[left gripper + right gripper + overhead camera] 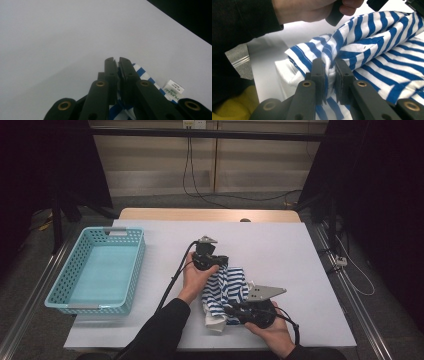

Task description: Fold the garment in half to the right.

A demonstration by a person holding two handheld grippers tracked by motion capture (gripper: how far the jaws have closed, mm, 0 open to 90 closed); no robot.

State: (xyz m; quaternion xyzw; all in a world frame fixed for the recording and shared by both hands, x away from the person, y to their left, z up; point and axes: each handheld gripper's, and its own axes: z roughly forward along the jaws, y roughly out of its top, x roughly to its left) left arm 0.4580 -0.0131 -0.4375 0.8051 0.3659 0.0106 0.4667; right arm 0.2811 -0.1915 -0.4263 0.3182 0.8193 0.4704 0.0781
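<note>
The blue-and-white striped shirt (226, 292) lies bunched on the white sheet (280, 250) near my edge of the table, between my two hands. My left gripper (116, 61) pinches its far edge, pads pressed nearly together on the cloth, with a sewn-in label (173, 89) just beside them. My right gripper (329, 67) squeezes a ridge of fabric at the near end. I judge I'm mid-fold or gathering it up. Next I should keep both pinches firm and lift together, probably toward the turquoise basket (131, 270) well off to my left. I can't tell how many layers each pinch holds, and the garment's outline is lost in its folds.
</note>
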